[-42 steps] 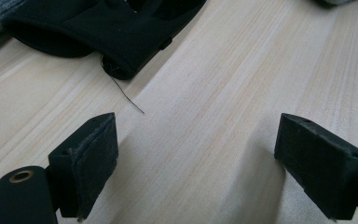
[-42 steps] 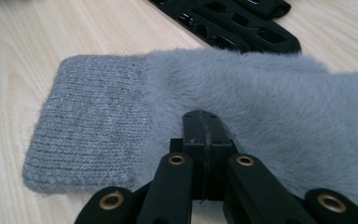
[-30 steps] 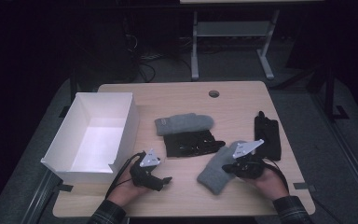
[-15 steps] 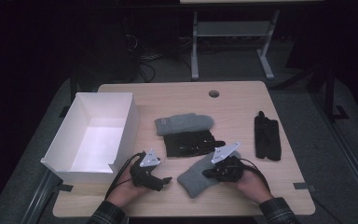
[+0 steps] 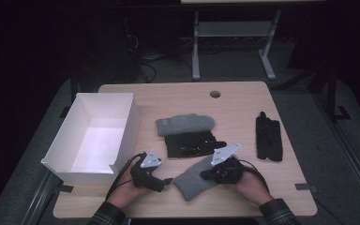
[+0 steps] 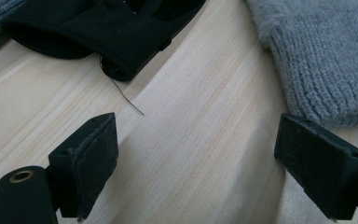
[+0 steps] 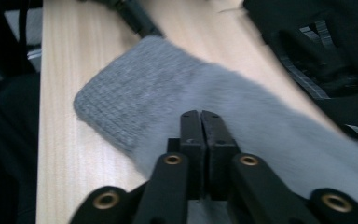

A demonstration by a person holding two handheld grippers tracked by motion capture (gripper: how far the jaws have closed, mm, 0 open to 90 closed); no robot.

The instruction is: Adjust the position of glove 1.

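Near the desk's [image 5: 262, 101] front edge, the right gripper [image 5: 205, 174] pinches the grey mitten [image 5: 194, 180], fingers pressed together on its knit. Its cuff end points toward the left gripper [image 5: 165, 183], whose fingers stand spread just beside it.

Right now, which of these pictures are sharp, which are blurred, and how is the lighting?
High view: dim, room behind nearly black, table and white box lit. Left gripper view: sharp, wood grain and knit crisp, soft shadow between the open jaws. Right gripper view: the grey mitten is smeared toward the right edge, while the right gripper stays fairly crisp.
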